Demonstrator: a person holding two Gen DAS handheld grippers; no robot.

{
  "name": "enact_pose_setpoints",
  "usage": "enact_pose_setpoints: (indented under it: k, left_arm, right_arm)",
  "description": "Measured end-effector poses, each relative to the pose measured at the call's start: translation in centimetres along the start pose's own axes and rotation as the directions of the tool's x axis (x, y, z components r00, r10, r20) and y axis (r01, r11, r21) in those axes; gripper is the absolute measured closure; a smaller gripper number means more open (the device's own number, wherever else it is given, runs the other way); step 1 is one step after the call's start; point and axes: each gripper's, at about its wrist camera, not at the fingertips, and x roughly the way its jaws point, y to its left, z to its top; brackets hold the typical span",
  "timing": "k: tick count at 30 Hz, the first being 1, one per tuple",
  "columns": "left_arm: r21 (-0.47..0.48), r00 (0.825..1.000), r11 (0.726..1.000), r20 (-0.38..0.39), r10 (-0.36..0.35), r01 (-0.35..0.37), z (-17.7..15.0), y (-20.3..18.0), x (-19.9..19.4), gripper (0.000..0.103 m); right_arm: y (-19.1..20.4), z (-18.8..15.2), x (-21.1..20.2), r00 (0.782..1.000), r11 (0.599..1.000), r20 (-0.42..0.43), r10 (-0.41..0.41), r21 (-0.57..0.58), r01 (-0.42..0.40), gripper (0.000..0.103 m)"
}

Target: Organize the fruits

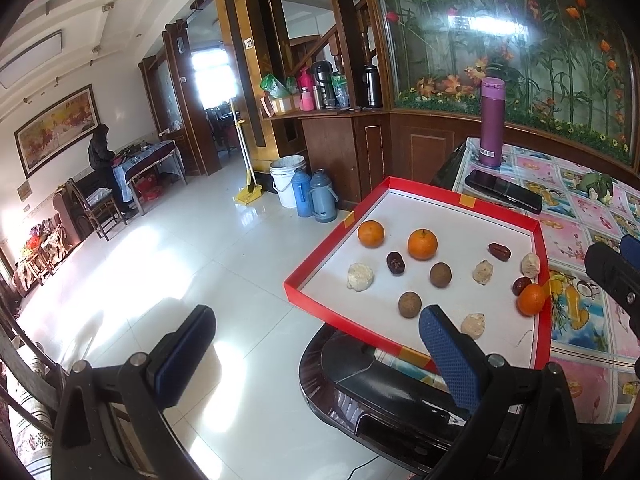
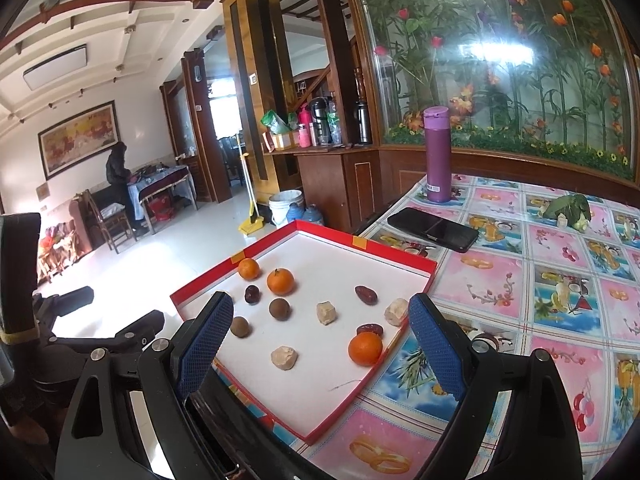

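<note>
A red-rimmed tray (image 2: 400, 254) with a white floor lies on the table's left corner. Scattered in it are three oranges (image 2: 365, 348), three dark red dates (image 2: 366, 295), two brown round fruits (image 2: 279, 309) and several pale lumpy pieces (image 2: 326, 312). My right gripper (image 2: 320, 328) hovers open over the tray's near edge, touching nothing. In the left wrist view the tray (image 1: 460, 196) sits ahead and to the right. My left gripper (image 1: 320, 332) is open at its near-left corner, mostly over the floor. One of the right gripper's fingers (image 1: 608, 272) shows at the right edge.
A purple bottle (image 2: 437, 156), a black phone (image 2: 434, 229) and a green leafy item (image 2: 568, 208) lie on the patterned tablecloth (image 2: 540, 300) behind the tray. Left of the table is shiny floor (image 1: 160, 280) with buckets and flasks. A person (image 1: 100, 148) stands far away.
</note>
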Motion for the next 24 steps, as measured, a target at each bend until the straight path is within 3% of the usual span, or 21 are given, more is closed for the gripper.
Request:
enact_pose_setpoints:
  k: [24]
  left_arm:
    - [-0.072,0.999,0.997,-0.009,0.033,-0.034,2.0,3.3,2.0,0.000]
  right_arm:
    - [2.2,1.8,2.5,1.000,0.997,-0.013,-0.010,-0.073,0.009,0.014]
